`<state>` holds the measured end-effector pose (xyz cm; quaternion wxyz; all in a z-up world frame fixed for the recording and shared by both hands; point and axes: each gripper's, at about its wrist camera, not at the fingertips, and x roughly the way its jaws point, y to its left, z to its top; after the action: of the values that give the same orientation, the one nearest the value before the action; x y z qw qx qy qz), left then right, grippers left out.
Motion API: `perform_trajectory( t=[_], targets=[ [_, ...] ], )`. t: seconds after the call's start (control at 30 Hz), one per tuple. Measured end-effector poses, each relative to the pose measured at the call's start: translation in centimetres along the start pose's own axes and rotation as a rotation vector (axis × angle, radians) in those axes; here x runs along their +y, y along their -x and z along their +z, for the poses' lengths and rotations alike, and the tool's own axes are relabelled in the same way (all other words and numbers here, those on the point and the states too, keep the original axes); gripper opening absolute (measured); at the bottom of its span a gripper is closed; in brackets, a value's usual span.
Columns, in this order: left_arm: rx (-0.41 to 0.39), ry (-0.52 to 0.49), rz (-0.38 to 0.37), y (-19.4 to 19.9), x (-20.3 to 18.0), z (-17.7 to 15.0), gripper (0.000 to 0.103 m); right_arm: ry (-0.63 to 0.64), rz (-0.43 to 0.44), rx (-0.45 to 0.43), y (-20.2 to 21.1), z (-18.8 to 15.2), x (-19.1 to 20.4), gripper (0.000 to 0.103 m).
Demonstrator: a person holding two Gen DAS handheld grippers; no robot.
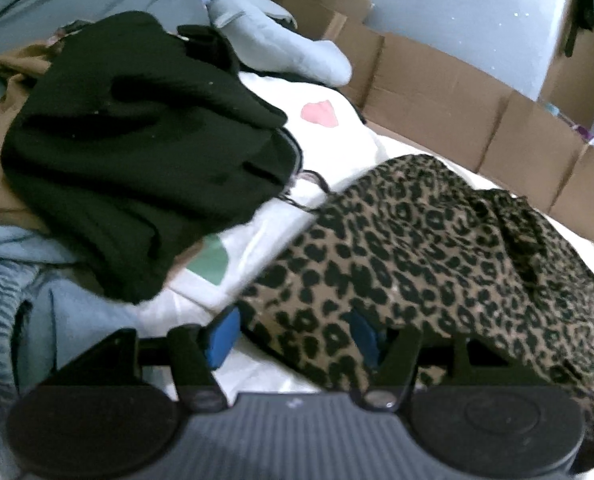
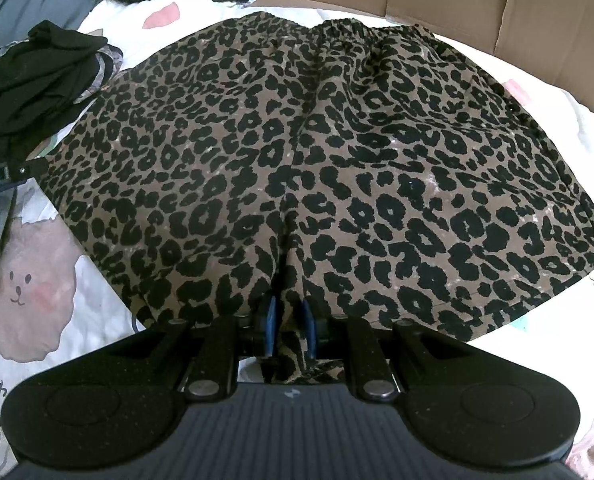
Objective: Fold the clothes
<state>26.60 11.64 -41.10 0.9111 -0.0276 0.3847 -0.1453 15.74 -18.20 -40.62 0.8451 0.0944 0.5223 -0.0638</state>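
Observation:
Leopard-print shorts [image 2: 337, 152] lie spread flat on a white printed bedsheet [image 2: 37, 300], with the gathered waistband on the far side. My right gripper [image 2: 290, 322] is shut on the near hem at the middle seam, and a fold of the fabric is pinched between its blue pads. In the left wrist view the same shorts [image 1: 437, 248] reach in from the right. My left gripper [image 1: 295, 336] stands open around their near corner. The cloth lies between the blue pads [image 1: 223, 334], and the left pad is clear of the fabric edge.
A heap of black clothes [image 1: 137, 152] on a tan garment [image 1: 9, 92] lies left of the shorts, also seen as the black pile [image 2: 37, 76]. A pale blue pillow [image 1: 297, 52] sits behind. Cardboard walls [image 1: 457, 100] border the far side of the bed.

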Motion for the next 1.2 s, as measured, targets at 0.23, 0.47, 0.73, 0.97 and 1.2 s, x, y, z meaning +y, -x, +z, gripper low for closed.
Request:
perform_trajectory(
  t=[0.23, 0.47, 0.73, 0.97, 1.2],
  targets=[
    [-0.003, 0.017, 0.032, -1.3, 1.1, -0.1, 0.060, 0.004, 0.002, 0.000, 0.2, 0.0, -0.3, 0.021],
    [0.009, 0.052, 0.038, -1.9, 2.0, -0.5, 0.030, 0.017, 0.005, 0.001, 0.2, 0.0, 0.3, 0.021],
    [-0.008, 0.083, 0.024, -2.1, 3.0, -0.2, 0.034, 0.027, 0.002, 0.007, 0.2, -0.1, 0.3, 0.021],
    [-0.013, 0.106, -0.004, -2.7, 3.5, -0.5, 0.035, 0.034, -0.002, 0.005, 0.3, 0.1, 0.3, 0.021],
    [-0.067, 0.223, -0.135, -1.4, 5.1, -0.5, 0.027, 0.074, 0.014, 0.030, -0.1, 1.2, 0.1, 0.021]
  ],
)
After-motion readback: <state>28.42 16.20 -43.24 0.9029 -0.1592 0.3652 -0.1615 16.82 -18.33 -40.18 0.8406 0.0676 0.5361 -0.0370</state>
